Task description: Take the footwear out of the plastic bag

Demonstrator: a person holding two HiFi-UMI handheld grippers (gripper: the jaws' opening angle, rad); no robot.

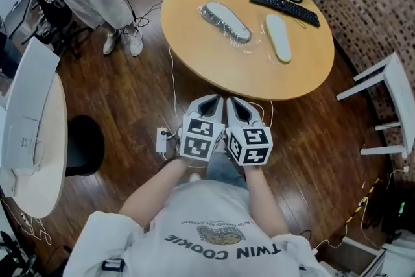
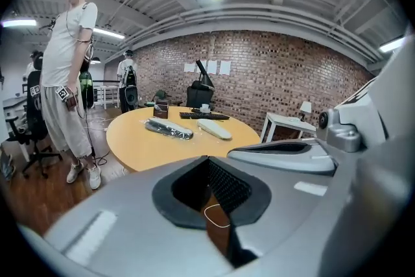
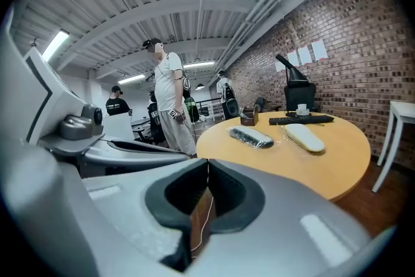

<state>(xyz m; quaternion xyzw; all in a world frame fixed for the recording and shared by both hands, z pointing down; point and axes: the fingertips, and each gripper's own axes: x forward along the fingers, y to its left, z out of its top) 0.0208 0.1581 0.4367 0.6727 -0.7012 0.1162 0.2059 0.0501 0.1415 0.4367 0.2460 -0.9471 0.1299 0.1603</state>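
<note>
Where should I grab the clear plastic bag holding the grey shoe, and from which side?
Pinch the loose film of the clear plastic bag at its near end, past the tip of the grey shoe, coming from the near edge of the round table. Slack plastic spreads flat there, so it is probably easiest without clamping the shoe.

My right gripper (image 3: 207,168) has its jaws pressed together, nothing between. Beyond them, rightward, a round tan wooden table (image 3: 311,168) bears a grey shoe in a clear plastic bag (image 3: 251,136) beside a cream flat slipper (image 3: 305,137).

Grey left gripper (image 1: 209,102), white printed T-shirt (image 1: 194,224)
</note>
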